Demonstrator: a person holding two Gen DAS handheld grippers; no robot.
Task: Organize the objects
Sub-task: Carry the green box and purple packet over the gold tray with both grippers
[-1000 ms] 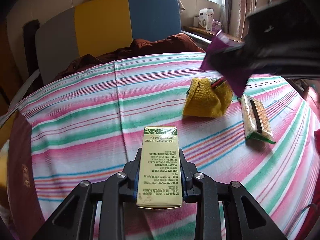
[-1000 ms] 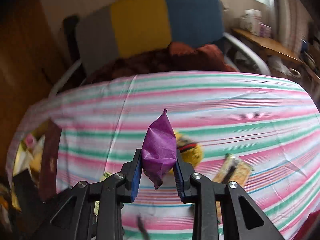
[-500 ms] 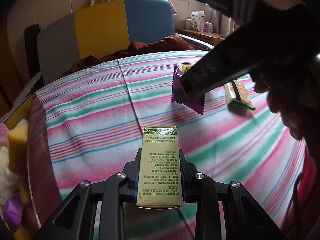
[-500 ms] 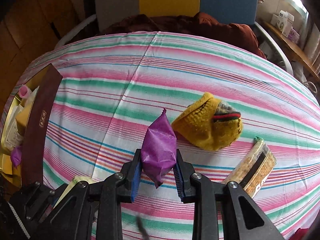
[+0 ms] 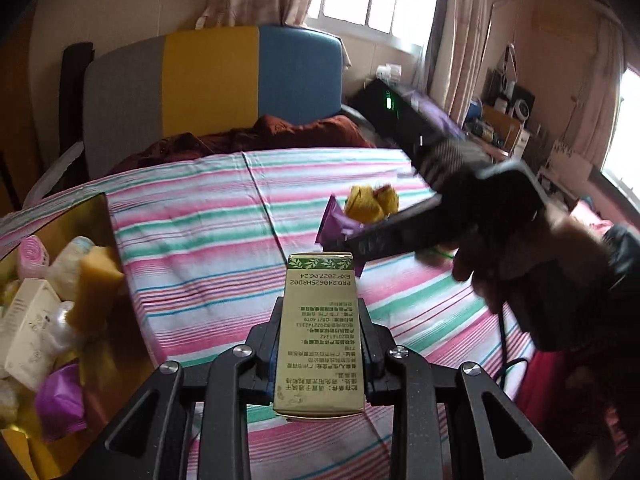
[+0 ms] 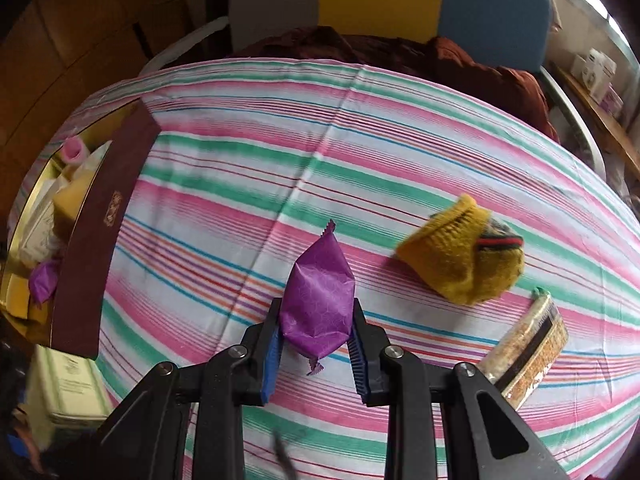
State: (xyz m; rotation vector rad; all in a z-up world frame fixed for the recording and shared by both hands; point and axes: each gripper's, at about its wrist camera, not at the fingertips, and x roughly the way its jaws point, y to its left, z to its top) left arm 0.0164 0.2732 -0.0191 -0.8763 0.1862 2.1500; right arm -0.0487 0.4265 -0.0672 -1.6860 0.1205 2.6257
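Left wrist: left hand-held gripper (image 5: 320, 344) pinches green carton (image 5: 320, 332), "EXP:2027.06.24" | right hand-held gripper (image 6: 314, 344) pinches purple packet (image 6: 318, 304)

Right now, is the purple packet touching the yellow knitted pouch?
Apart. The right wrist view shows striped cloth between the purple packet and the yellow knitted pouch.

Purple packet (image 6: 318, 308), mustard knit hat (image 6: 460, 264), pale green box (image 5: 320, 336), pink-green-white striped sheet (image 6: 360, 152), maroon-walled gold box (image 6: 96, 232).
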